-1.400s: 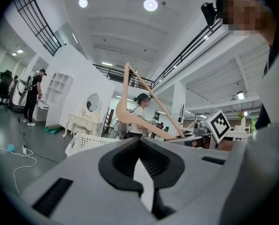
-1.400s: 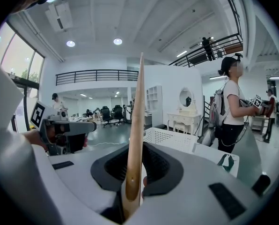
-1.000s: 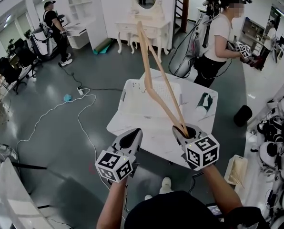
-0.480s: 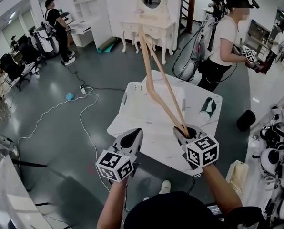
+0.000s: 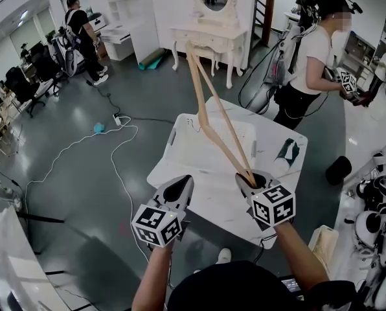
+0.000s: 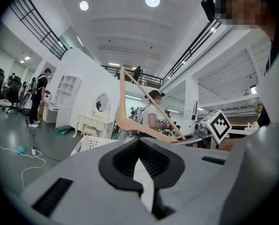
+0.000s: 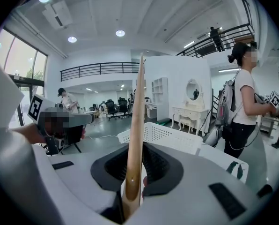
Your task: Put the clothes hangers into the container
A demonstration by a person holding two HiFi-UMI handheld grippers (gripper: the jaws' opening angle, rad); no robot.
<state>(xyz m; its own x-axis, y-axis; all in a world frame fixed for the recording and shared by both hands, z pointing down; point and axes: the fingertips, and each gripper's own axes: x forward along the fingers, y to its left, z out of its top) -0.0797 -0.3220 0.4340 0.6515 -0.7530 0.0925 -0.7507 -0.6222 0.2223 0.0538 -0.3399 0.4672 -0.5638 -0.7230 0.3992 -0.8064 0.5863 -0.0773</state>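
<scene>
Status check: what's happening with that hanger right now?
Right hand-held gripper shut on pale wooden clothes hanger, raised over white perforated plastic basket. Left hand-held gripper empty, jaws together. Path clear.

The right tongs (image 7: 135,175) were clamped on a light wooden clothes hanger (image 7: 136,125), its bar pinched between the black jaw pads and rising almost upright, tilted slightly right. Just beyond them stood a white perforated plastic basket (image 7: 165,135) on the white counter (image 7: 219,157), with a small dark green item (image 7: 233,169) lying near the counter's right end. Farther back a person in a white T-shirt and black trousers (image 7: 242,111) stood beside the counter, near a white dressing table with an oval mirror (image 7: 192,110).
</scene>
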